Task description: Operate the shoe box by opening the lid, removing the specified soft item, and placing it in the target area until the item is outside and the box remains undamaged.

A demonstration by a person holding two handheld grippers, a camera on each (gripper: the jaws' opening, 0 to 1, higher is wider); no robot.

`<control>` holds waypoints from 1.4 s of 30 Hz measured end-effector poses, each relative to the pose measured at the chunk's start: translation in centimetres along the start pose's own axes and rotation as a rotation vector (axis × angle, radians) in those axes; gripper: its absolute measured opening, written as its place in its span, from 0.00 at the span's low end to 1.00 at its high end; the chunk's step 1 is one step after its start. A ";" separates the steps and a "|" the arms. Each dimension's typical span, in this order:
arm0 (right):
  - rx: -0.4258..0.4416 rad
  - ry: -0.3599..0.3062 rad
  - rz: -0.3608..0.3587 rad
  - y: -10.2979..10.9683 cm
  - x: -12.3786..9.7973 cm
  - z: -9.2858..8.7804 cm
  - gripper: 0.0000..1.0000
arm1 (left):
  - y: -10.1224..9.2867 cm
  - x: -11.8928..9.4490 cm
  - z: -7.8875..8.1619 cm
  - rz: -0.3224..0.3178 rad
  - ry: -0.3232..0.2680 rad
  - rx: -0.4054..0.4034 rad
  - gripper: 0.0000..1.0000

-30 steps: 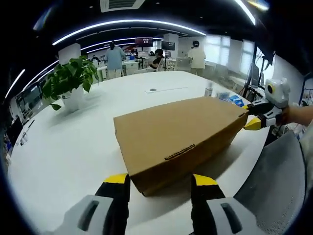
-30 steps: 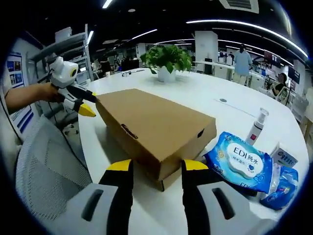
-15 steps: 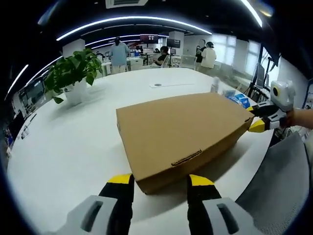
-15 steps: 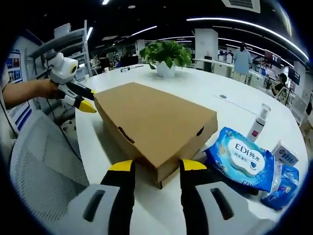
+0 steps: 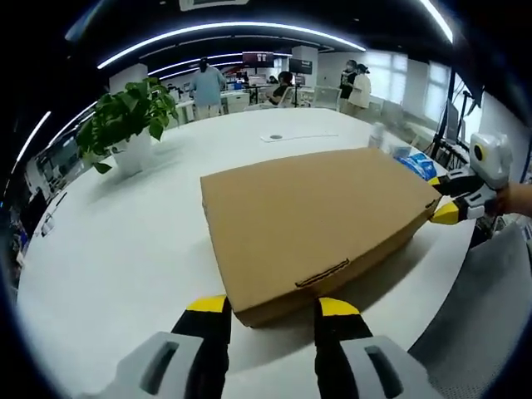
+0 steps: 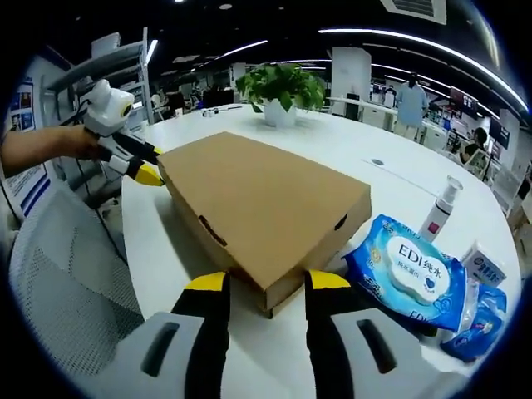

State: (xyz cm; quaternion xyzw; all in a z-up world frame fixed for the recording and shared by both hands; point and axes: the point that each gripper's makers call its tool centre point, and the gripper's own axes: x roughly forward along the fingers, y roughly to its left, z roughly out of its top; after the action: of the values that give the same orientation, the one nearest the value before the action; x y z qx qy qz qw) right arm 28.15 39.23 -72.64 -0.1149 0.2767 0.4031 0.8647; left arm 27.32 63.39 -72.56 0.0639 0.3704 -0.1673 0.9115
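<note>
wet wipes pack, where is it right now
In the right gripper view, the wet wipes pack lies on the white table just right of the shoe box, below a small spray bottle.

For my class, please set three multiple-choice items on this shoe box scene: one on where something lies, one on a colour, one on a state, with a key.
1. Where do the wet-wipe packs lie in the right gripper view?
A. on the lid
B. on the table beside the shoe box
C. on the chair

2. What colour are the gripper fingers' tips?
A. yellow
B. red
C. blue

3. The box lid is:
A. removed
B. propped upright
C. closed

Key: B, the packs rest on the white table next to the box; A, the tips are yellow; C, the lid lies flat.
</note>
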 end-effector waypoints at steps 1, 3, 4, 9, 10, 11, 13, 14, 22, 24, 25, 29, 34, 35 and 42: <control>0.001 0.000 -0.001 -0.2 0.1 0.1 0.32 | 0.2 0.2 0.2 0.000 0.001 0.000 0.39; 0.000 0.001 -0.002 -0.4 0.2 0.2 0.32 | 0.3 0.3 0.3 0.000 0.000 0.000 0.39; 0.002 0.001 -0.003 -0.5 0.4 0.2 0.32 | 0.3 0.3 0.3 -0.001 0.000 0.000 0.39; -0.001 0.005 -0.004 -1.2 0.9 0.6 0.33 | 0.5 0.7 0.7 -0.001 -0.001 -0.006 0.39; -0.002 0.005 -0.004 -1.3 1.0 0.6 0.33 | 0.6 0.8 0.8 0.000 -0.003 -0.008 0.39; -0.003 0.005 -0.003 -1.4 1.1 0.7 0.33 | 0.7 0.9 0.9 0.000 -0.003 -0.009 0.39; -0.005 0.008 -0.002 -1.7 1.3 0.8 0.33 | 0.9 1.1 1.1 -0.001 -0.002 -0.011 0.39; -0.006 0.010 -0.001 -1.8 1.4 0.9 0.33 | 0.9 1.2 1.2 0.000 -0.001 -0.010 0.38; -0.010 0.017 -0.002 -3.0 2.3 1.5 0.33 | 1.4 2.1 2.1 0.008 0.000 -0.011 0.38; -0.010 0.017 -0.003 -3.2 2.5 1.7 0.33 | 1.5 2.4 2.3 0.008 -0.001 -0.012 0.38; -0.010 0.019 -0.003 -3.4 2.6 1.8 0.33 | 1.6 2.5 2.5 0.008 0.000 -0.011 0.38; -0.009 0.022 -0.006 -4.0 3.0 2.1 0.33 | 2.0 3.1 3.1 0.006 0.002 -0.009 0.38; -0.007 0.025 -0.011 -4.8 3.5 2.4 0.33 | 2.4 3.9 3.8 0.003 0.003 -0.006 0.38; -0.007 0.025 -0.012 -5.0 3.6 2.5 0.33 | 2.4 4.0 4.0 0.003 0.003 -0.006 0.38; -0.005 0.030 -0.021 -6.0 4.3 2.9 0.34 | 2.7 5.0 4.9 0.001 -0.001 -0.005 0.38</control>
State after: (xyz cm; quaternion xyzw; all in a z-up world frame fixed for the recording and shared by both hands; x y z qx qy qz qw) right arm 36.07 39.26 -72.82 -0.1259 0.2876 0.3927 0.8644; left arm 34.81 63.49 -72.55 0.0615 0.3702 -0.1658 0.9120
